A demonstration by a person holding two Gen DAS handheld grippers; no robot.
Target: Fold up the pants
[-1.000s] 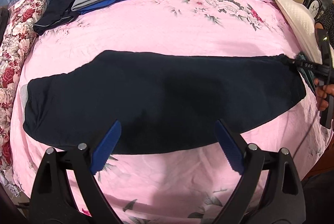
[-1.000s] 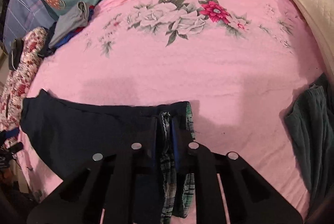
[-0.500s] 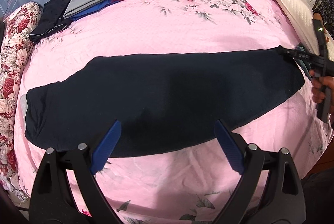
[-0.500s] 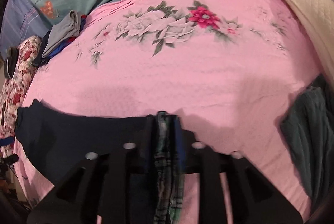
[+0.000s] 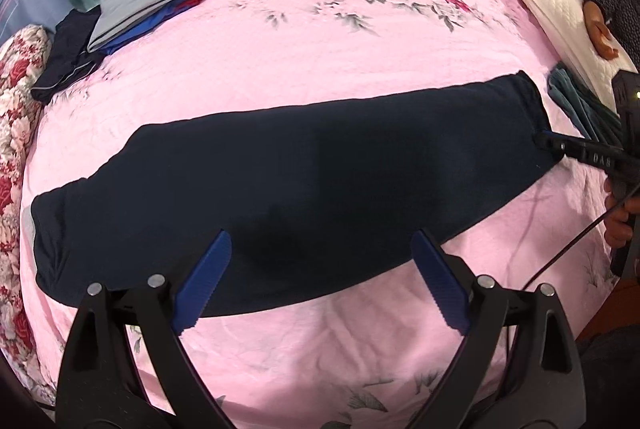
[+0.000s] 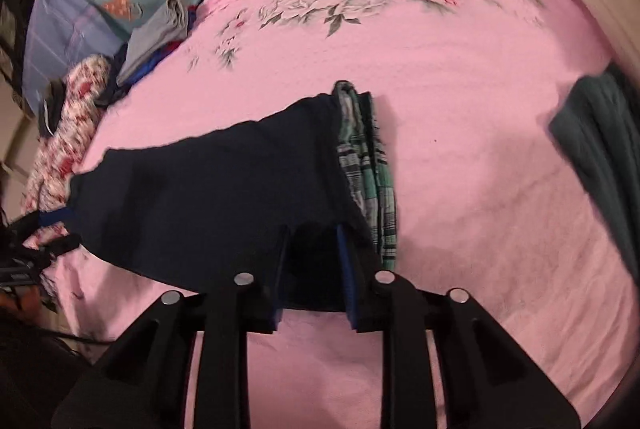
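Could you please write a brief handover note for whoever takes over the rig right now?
Left gripper: open, empty, hovering over the near edge of the navy pants.
Right gripper: at the waistband end, its jaws have just been closing with pants fabric between them; I cannot tell if they pinch yet.
Pants: lying flat across the pink bedsheet in one long strip, apparently leg on leg.
Done: spreading out.
Left: probably fold across the length.
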